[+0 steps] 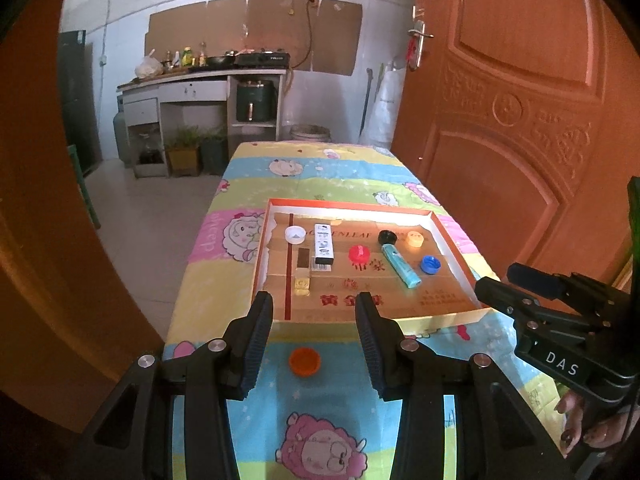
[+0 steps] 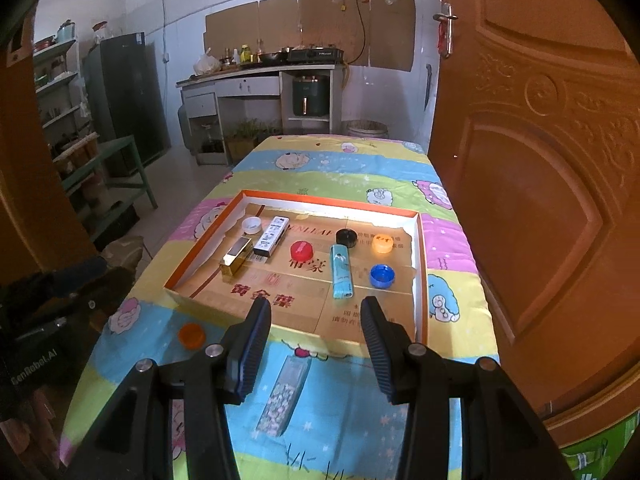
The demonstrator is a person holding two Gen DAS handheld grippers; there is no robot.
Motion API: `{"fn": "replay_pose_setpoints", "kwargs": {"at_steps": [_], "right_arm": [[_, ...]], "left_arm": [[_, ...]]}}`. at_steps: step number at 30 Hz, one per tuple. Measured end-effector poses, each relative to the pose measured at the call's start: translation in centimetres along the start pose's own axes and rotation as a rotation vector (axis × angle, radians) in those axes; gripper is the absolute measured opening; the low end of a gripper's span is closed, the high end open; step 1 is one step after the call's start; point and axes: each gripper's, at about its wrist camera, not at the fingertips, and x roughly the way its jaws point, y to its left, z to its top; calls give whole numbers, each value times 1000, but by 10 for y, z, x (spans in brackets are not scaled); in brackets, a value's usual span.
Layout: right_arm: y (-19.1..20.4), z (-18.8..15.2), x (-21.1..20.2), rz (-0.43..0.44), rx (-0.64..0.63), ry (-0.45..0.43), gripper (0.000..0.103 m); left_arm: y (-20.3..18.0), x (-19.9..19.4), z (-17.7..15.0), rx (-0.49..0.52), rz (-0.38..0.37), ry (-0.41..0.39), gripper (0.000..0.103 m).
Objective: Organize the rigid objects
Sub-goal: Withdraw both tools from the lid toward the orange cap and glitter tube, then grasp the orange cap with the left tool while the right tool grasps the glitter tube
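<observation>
While both grippers (image 1: pixel 314 334) (image 2: pixel 316 338) hang open, empty | orange cap (image 1: pixel 304 361), patterned box (image 2: pixel 285 394) outside tray (image 2: pixel 420 280), 6 o'clock | likely unsorted

Soft daylight, glare on the tray's far wall (image 1: pixel 352 216) (fisheye-bent, dark corners).

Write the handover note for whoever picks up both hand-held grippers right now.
Left hand-held gripper: open, empty, above the orange cap.
Right hand-held gripper: open, empty, above the patterned box.
In the tray: white cap, red cap, black cap, yellow cap, blue cap, teal tube, white box, gold box.
Done: those eight are in the tray.
Left: the orange cap and patterned box lie on the tablecloth, outside the tray's near edge.
</observation>
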Motion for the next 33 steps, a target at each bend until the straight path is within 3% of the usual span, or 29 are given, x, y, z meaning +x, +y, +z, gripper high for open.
{"fn": "replay_pose_setpoints", "kwargs": {"at_steps": [17,33], "right_arm": [[11,-40,-5,12,18,45,46],[23,-64,34,12,36,125,46]], "left_arm": [[6,-8,-38,-4,-19,35,44],[3,48,-62,17,-16,130,44]]}}
